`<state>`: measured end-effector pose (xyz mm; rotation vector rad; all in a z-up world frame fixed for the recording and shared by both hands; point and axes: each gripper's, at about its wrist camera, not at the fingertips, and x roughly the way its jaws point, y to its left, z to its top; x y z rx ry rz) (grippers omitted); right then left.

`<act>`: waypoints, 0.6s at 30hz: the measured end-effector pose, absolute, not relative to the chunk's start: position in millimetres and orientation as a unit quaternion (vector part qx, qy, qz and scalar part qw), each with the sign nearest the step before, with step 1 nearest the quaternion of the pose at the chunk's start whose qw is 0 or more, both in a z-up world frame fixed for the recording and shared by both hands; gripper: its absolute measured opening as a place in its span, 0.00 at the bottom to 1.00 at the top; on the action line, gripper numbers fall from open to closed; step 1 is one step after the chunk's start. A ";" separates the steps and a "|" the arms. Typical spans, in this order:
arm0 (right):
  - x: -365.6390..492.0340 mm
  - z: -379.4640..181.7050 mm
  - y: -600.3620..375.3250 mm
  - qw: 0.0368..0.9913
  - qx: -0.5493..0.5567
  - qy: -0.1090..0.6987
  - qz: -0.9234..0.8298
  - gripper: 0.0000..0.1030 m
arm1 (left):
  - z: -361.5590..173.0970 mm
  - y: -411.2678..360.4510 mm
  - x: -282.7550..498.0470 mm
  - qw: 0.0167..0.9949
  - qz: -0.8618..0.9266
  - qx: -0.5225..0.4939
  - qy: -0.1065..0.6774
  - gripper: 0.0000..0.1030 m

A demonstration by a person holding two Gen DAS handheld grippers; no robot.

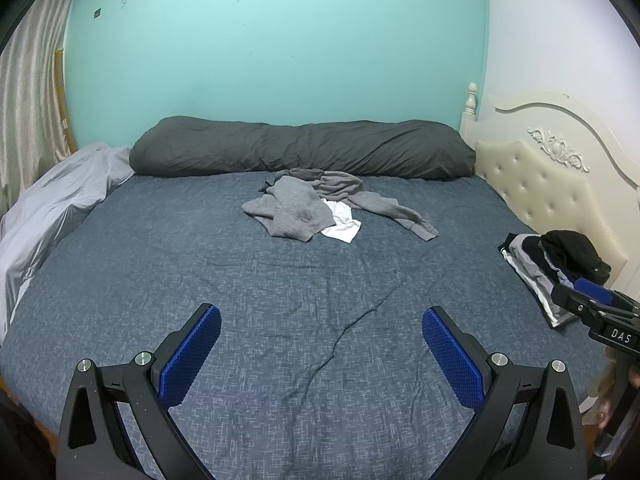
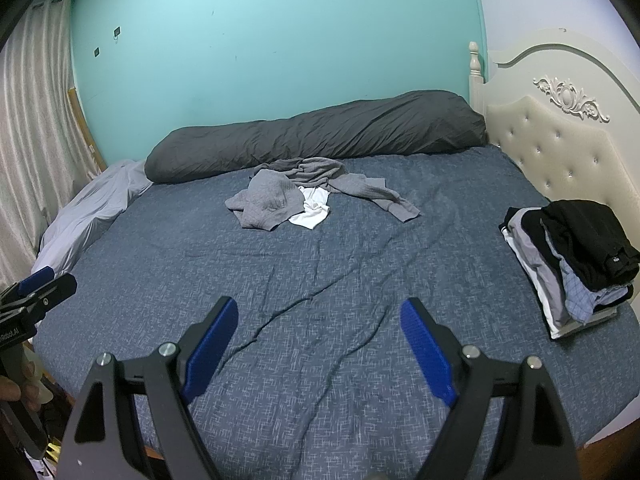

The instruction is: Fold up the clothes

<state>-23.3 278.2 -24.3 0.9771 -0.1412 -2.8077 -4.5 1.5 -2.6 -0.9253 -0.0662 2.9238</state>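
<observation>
A crumpled grey knit garment [image 1: 296, 210] [image 2: 268, 200] lies in a heap far across the blue bed sheet [image 1: 280, 300] [image 2: 320, 280], partly over a white garment [image 1: 340, 224] [image 2: 312, 210]. Against the headboard on the right sits a stack of folded clothes [image 1: 556, 264] [image 2: 576, 256], topped by a black piece. My left gripper [image 1: 321, 314] hovers open above the sheet's near part, holding nothing. Just as open and bare is my right gripper [image 2: 318, 308], over the near sheet; it also shows at the right edge of the left wrist view [image 1: 600, 308].
A long dark grey bolster [image 1: 300, 148] [image 2: 316, 132] lies along the teal wall. A pale grey duvet [image 1: 56, 204] [image 2: 92, 208] is bunched at the left edge beside a curtain [image 2: 36, 140]. The cream tufted headboard [image 1: 548, 184] [image 2: 560, 140] bounds the right side.
</observation>
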 end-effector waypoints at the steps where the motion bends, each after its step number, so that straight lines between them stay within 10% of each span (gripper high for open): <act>1: -23.3 -24.3 278.3 0.083 0.327 -0.047 -0.940 0.82 | -2.6 1.6 -5.0 0.038 0.952 -0.302 -0.022 1.00; 18: -25.8 -27.8 276.6 0.083 0.331 -0.047 -0.939 0.82 | -4.6 -1.3 -9.6 0.035 0.951 -0.305 -0.024 0.99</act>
